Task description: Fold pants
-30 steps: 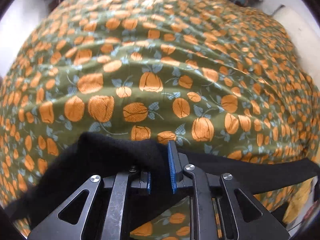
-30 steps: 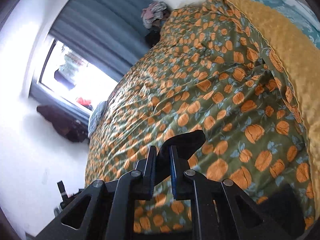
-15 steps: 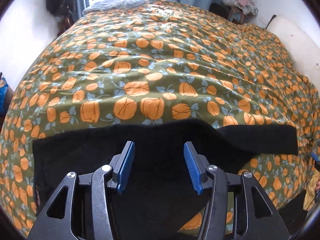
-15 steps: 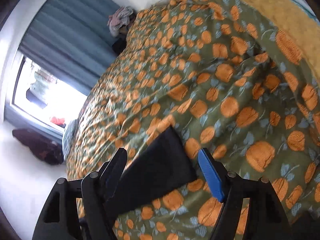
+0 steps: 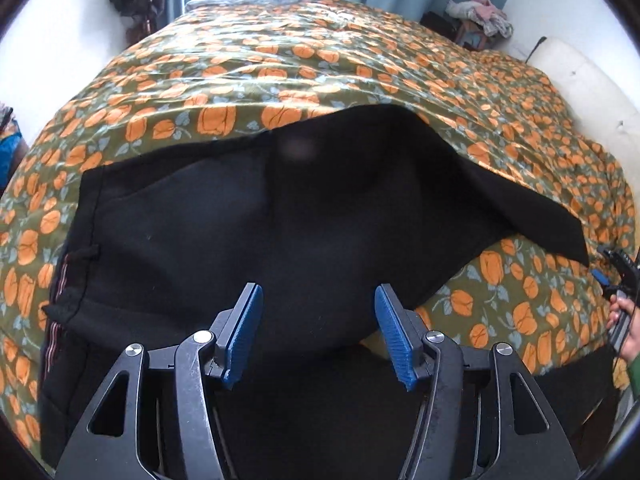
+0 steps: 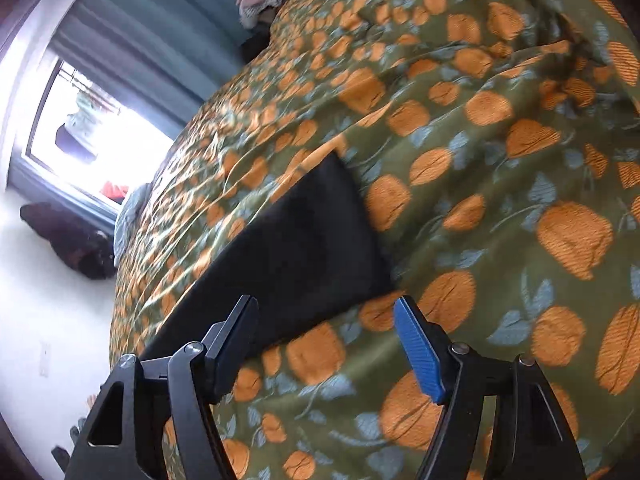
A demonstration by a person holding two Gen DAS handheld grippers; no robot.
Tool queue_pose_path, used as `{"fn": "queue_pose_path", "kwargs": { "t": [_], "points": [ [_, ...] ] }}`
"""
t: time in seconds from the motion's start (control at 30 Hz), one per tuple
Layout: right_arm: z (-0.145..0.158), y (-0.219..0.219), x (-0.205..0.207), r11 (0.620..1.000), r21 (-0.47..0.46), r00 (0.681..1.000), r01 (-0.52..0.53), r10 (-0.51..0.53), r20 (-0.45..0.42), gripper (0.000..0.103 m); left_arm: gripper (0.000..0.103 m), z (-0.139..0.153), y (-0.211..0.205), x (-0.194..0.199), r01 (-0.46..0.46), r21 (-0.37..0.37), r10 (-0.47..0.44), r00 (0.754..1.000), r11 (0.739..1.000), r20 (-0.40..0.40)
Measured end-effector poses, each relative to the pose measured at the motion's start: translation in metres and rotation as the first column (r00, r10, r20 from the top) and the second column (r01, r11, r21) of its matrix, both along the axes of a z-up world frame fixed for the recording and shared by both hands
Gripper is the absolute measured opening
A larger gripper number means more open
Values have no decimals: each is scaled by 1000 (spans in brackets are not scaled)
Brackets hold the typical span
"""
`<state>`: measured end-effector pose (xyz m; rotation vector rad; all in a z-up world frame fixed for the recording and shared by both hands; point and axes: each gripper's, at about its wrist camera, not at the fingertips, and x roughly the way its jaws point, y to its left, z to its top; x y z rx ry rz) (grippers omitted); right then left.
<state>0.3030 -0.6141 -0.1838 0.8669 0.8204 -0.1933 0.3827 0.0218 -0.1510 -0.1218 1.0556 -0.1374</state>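
Pants: black pants lie spread on the pumpkin-print bedspread near the bed's near edge, one leg running out toward the right edge.
Left gripper: the left gripper hangs over the broad part of the pants, jaws opening, blue pads apart; the cloth lies beneath them, not pinched.
Right gripper: the right gripper hovers just short of the leg's end, jaws closing slightly yet wide; its left finger overlaps the leg's lower edge, its blue pad stands over bare bedspread, nothing gripped.
Left wrist view only: the striped waistband at the left edge of the bed, a fold lifted along the pants' far side, and the other gripper in a hand at the right edge.
Right wrist view only: the bright window and the blue curtain beyond the bed's far edge.
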Motion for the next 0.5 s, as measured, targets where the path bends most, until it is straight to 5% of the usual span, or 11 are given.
{"fn": "queue_pose_path", "kwargs": {
  "t": [0.13,0.17,0.2,0.23,0.37,0.43,0.5],
  "points": [
    [-19,-19,20,997,74,999,-34,36,-35,70,61,-4,0,-3,-27,-32,27,999,999,-25],
    [-24,-20,26,995,88,997,-54,59,-54,62,61,-3,-1,-3,-34,-35,33,999,999,-25],
    [-27,-20,32,989,108,994,-96,101,-44,36,61,-2,-2,-5,-35,-34,34,999,999,-21],
    [-27,-18,38,984,104,987,-143,150,-63,23,61,-1,-3,-6,-32,-31,32,999,999,-14],
    [25,-3,18,973,-9,973,-232,232,-12,22,61,3,-11,-12,2,0,-2,1000,1000,12],
    [40,-3,9,971,-6,971,-239,239,16,22,61,7,-17,-15,21,15,-21,999,1000,29],
    [89,0,-19,964,0,961,-265,264,85,22,61,11,-21,-20,33,16,-34,998,999,47]
  ]
}}
